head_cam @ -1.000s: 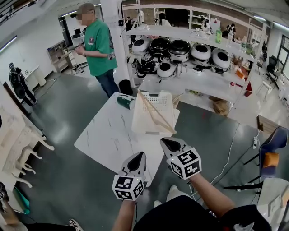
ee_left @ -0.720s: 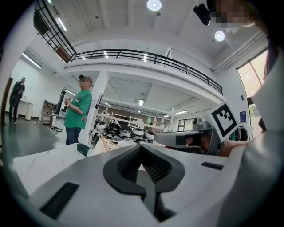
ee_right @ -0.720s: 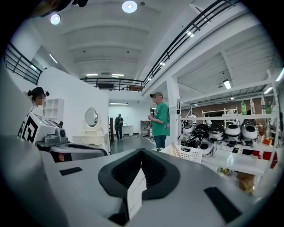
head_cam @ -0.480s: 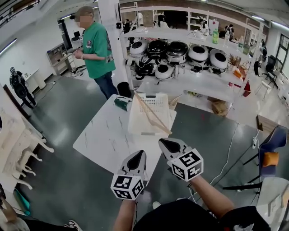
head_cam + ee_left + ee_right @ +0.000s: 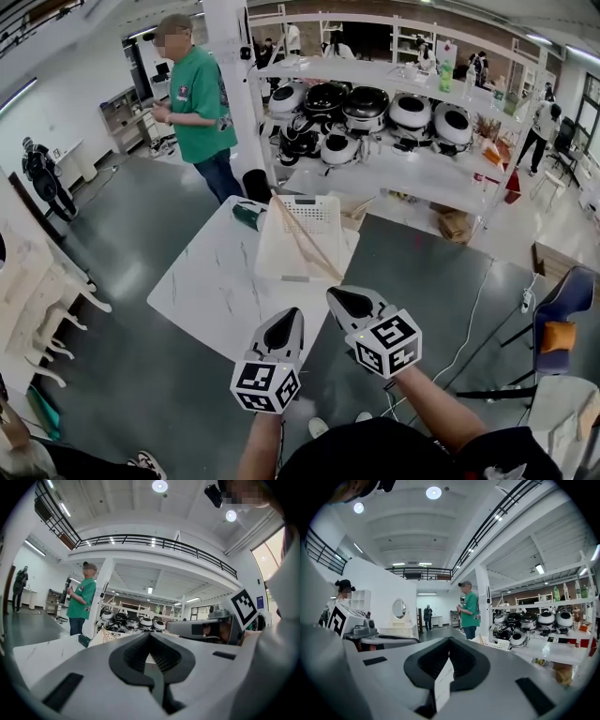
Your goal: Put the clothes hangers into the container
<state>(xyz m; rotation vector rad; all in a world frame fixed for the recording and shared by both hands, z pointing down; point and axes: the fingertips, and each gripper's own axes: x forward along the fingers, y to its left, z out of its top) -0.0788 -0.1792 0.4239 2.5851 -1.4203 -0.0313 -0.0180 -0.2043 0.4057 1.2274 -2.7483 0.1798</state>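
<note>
Your left gripper (image 5: 287, 323) and right gripper (image 5: 345, 302) hang closed and empty, short of the white marbled table (image 5: 202, 286); the pale wooden clothes hangers (image 5: 306, 242) seem to lie slanted across the white perforated plastic basket (image 5: 317, 212), so check that none overhangs its rim.

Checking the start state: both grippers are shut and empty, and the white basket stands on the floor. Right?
Not quite. The basket stands on the table, not on the floor; the head view shows it. The left gripper and the right gripper are indeed shut and empty.
</note>
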